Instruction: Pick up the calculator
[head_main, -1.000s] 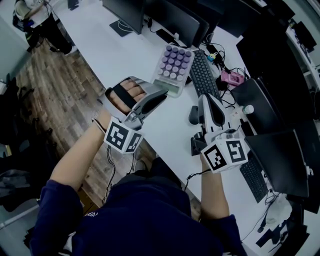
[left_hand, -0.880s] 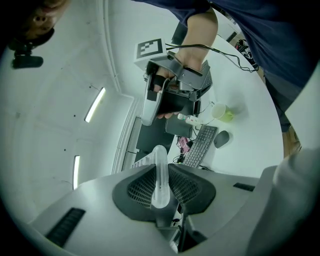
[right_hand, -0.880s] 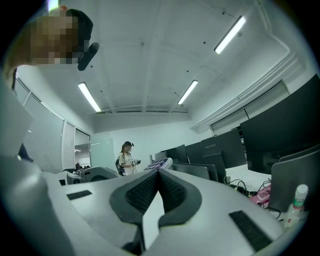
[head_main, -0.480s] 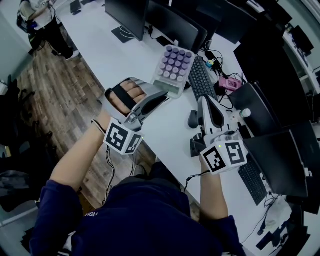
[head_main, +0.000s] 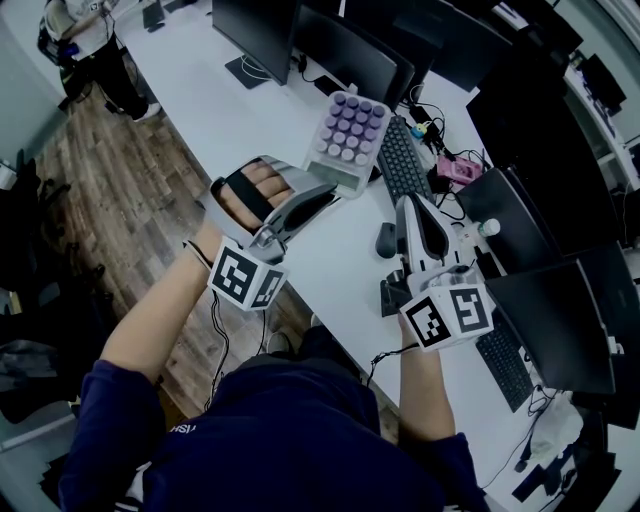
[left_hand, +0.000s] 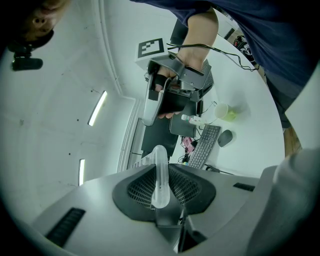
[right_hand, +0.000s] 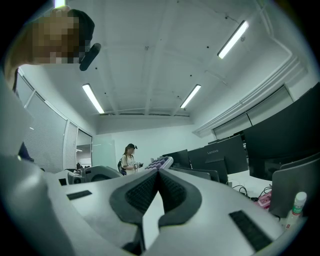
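Not much has changed since a second ago. The calculator (head_main: 349, 129) has crept a touch higher in the head view and now covers a bit more of the keyboard (head_main: 403, 156) edge behind it. Both grippers sit almost where they were, and the last half second looks basically identical.

The left gripper (head_main: 326, 187) has its tongs pinching the calculator's near edge. In the left gripper view that pale edge stands upright right between the pads, with the body of it up in the air over the desk (head_main: 235, 105) and the purple keys facing up. The right gripper (head_main: 411, 202) has its tongs pressed together at the tips with nothing in them. It hangs over the desk just beside the mouse (head_main: 386, 239).

As for room, the desk's near edge runs diagonally from top left to lower right. My left hand is hanging out past it over the wood floor (head_main: 115, 170). Left of the calculator there's a good bare stretch of white desk. The right side is cramped, with the keyboard, a pink gadget (head_main: 458, 166) in a tangle of cables, dark screens (head_main: 520, 195) and a second keyboard (head_main: 505, 352) near the right gripper. The monitors (head_main: 350, 45) wall off the far side. A person (head_main: 75, 30) stands well away at the far end.
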